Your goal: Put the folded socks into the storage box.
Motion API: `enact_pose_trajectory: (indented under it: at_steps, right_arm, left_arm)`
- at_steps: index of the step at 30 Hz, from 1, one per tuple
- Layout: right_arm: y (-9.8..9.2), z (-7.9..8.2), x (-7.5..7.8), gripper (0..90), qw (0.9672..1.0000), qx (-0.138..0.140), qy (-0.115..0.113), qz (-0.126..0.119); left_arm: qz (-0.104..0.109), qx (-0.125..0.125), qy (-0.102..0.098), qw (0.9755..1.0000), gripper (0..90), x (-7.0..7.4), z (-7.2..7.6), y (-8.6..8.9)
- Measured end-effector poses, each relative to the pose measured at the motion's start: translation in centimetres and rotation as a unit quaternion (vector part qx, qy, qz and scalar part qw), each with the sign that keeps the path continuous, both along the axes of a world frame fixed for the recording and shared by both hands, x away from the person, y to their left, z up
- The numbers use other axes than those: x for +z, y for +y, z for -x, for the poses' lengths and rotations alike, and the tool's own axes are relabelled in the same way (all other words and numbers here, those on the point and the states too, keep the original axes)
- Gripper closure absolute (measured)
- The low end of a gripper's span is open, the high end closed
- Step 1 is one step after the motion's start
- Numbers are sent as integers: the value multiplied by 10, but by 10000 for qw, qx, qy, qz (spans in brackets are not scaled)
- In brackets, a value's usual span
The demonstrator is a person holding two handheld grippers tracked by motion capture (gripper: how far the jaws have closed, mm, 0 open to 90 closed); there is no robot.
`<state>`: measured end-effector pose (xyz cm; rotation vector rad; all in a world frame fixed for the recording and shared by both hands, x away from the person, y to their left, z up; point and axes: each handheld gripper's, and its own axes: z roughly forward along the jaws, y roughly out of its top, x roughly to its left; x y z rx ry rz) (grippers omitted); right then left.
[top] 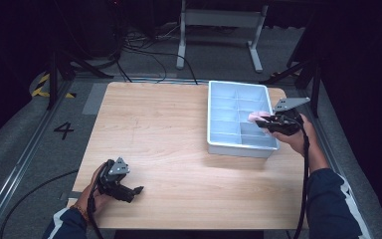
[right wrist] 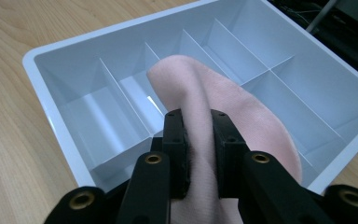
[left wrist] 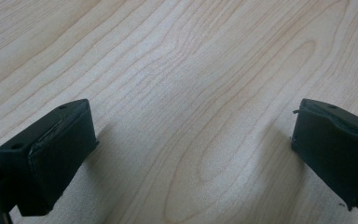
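one pink cloth, one divided tray, two claws.

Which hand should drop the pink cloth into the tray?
Right. The right gripper is already shut on the pink cloth above the divided tray. The left gripper is open, empty, resting near the table's front-left corner.

Divided tray on the table at far right, cloth above its near-right compartments.
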<state>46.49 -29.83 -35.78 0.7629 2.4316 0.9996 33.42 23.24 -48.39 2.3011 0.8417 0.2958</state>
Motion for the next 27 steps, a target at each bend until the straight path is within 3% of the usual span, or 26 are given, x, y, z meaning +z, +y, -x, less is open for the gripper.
enact_pose_trajectory:
  at_steps: [14,27]
  right_arm:
    - [9,-11,-18,783,9988,64,356,345]
    - [10,-26,-35,782,9953,47,688,674]
  left_arm:
    - [-1,-1,-2,10000,0,0,0,0]
    - [0,-1,-1,10000,0,0,0,0]
